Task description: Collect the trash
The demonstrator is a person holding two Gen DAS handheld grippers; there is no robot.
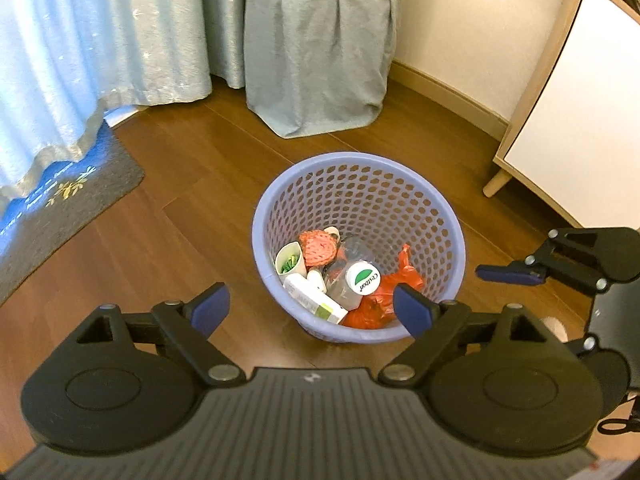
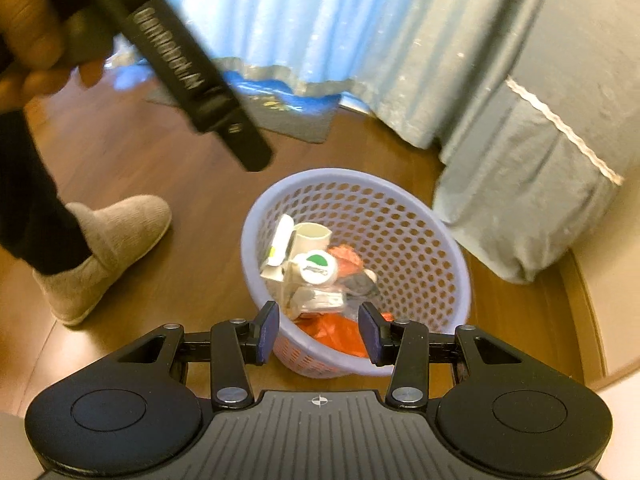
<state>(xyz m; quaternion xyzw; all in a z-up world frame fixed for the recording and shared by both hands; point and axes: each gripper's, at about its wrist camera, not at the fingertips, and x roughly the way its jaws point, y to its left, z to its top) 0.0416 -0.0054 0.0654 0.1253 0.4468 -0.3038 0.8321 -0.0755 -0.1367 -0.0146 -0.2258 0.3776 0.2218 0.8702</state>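
Note:
A lilac perforated waste basket (image 1: 320, 162) (image 2: 420, 236) stands on the wooden floor. Inside lie a clear bottle with a white and green cap (image 1: 362, 278) (image 2: 319, 267), a white cup (image 1: 289, 262) (image 2: 312, 236), a white box (image 1: 316, 300), an orange net (image 1: 318, 246) and an orange bag (image 1: 384, 296) (image 2: 336, 330). My left gripper (image 1: 312, 308) hovers open above the basket's near rim, nothing between its fingers. My right gripper (image 2: 319, 332) is open over the near rim too, and shows at the right edge of the left wrist view (image 1: 508, 274).
Pale blue curtains (image 1: 100, 40) and a grey cloth-covered piece of furniture (image 1: 320, 60) stand behind the basket. A grey doormat (image 1: 72, 196) lies to the left, a white cabinet (image 1: 580, 120) to the right. A person's slippered foot (image 2: 104, 248) and hand holding the left gripper's handle (image 2: 184, 68) are close by.

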